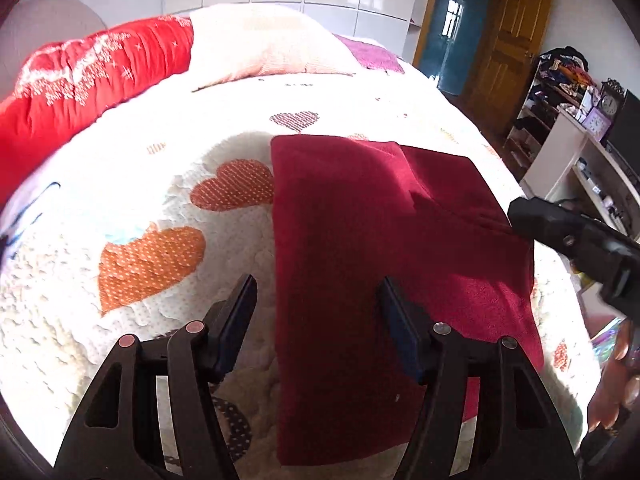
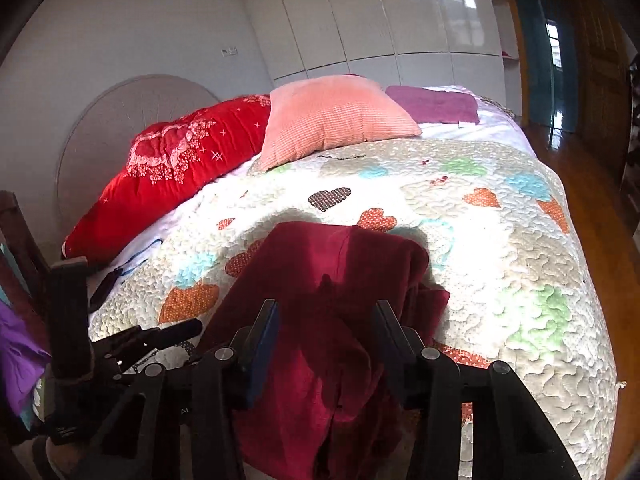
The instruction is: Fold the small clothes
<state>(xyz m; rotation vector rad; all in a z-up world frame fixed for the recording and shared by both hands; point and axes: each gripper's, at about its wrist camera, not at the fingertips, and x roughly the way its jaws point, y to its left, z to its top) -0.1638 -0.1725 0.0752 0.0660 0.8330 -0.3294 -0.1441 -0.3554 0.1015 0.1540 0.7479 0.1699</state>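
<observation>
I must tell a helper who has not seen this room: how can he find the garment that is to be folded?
Look at the bed with the white heart-patterned quilt. On its near part, far from the pillows, lies the dark red garment, partly folded. It is darker and plainer than the bright red bolster and the peach pillow.

The garment lies on the quilt near its front edge, with the left gripper over the garment's left border and the right gripper over its near right part. Behind the garment, at the far end of the quilt, a square pillow rests with a long bolster to its left and a folded towel to its right. Right of the quilt stands a shelf unit.
</observation>
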